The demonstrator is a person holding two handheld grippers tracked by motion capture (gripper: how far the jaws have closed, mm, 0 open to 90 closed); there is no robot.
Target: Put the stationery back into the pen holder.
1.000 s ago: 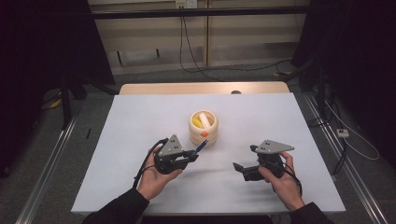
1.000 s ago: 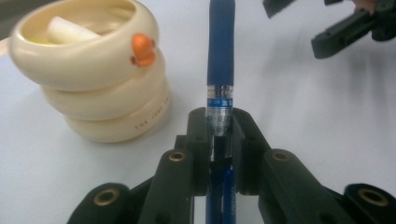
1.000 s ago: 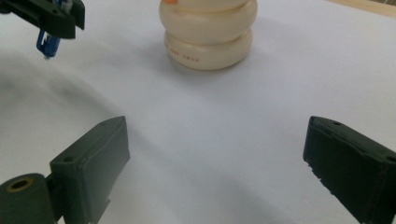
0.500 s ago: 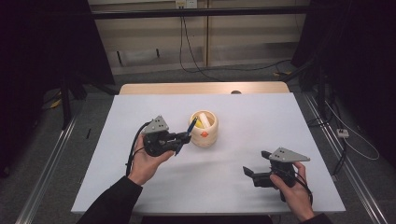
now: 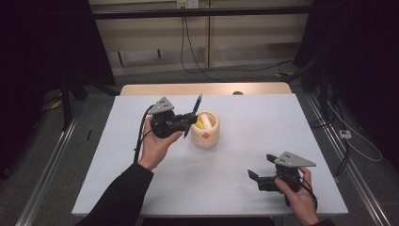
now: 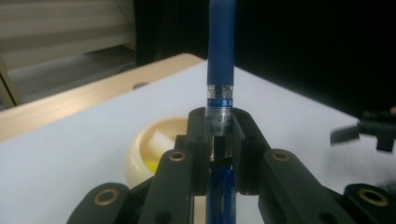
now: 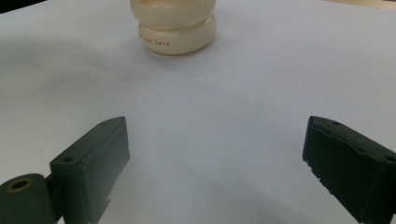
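The left tongs (image 5: 190, 118) are clamped on a blue pen (image 5: 193, 114), holding it upright beside the cream pot (image 5: 205, 131) near the table's (image 5: 263, 117) middle. To drop it in cleanly, I'd carry the lower tip over the opening, keep it steep, then let go low. The right tongs (image 5: 261, 167) rest wide open and empty, well apart.

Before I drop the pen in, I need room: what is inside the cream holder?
Inside the cream holder lie a white stick and something yellow; its wall hides the bottom.
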